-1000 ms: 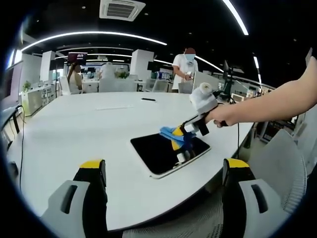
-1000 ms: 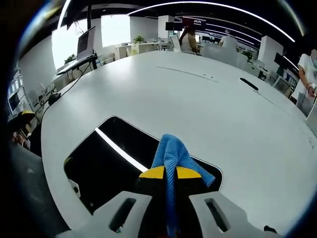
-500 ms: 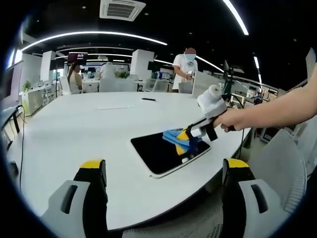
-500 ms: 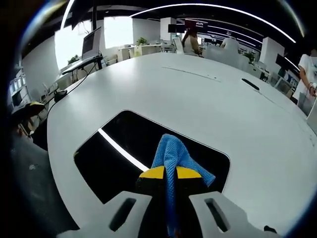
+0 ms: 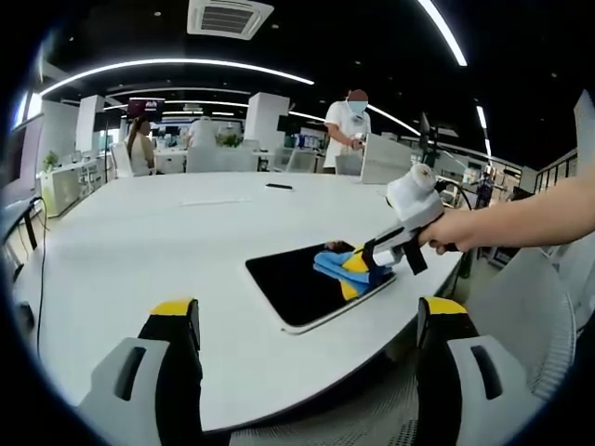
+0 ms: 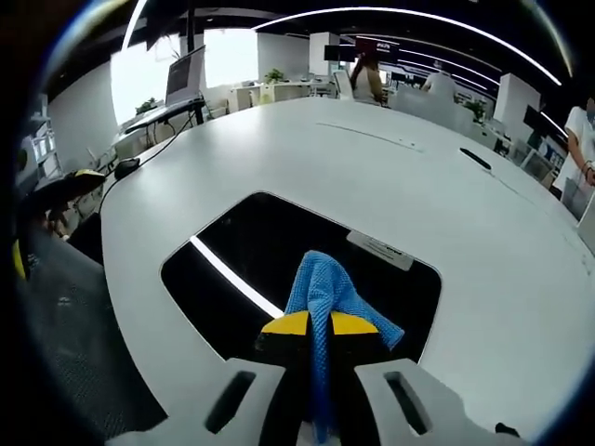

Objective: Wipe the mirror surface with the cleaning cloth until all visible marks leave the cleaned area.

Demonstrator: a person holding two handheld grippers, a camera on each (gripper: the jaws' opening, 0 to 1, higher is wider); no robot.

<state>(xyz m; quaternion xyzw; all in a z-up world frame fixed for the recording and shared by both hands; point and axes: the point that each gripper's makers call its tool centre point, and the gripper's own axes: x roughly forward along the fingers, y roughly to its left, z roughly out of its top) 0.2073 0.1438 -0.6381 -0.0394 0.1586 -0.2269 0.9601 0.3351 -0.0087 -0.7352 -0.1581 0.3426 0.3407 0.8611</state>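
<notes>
A dark rectangular mirror (image 5: 302,283) (image 6: 279,269) lies flat on the white table near its front edge. My right gripper (image 6: 319,325) is shut on a blue cleaning cloth (image 6: 325,288), and the cloth rests on the mirror's near right part. In the left gripper view the right gripper (image 5: 364,263) comes in from the right, held by a hand, with the blue cloth (image 5: 337,263) on the mirror's right end. My left gripper (image 5: 307,321) hangs open in front of the table edge, nothing between its fingers (image 5: 177,325).
The large white table (image 5: 139,232) spreads far behind the mirror. A black flat item (image 5: 278,187) and a thin strip lie at its far side. People stand in the background. A grey mesh chair (image 5: 539,316) stands at the right.
The right gripper has slid the cloth along the mirror toward its right end. In the right gripper view more of the mirror now shows ahead. The left gripper has stayed still.
</notes>
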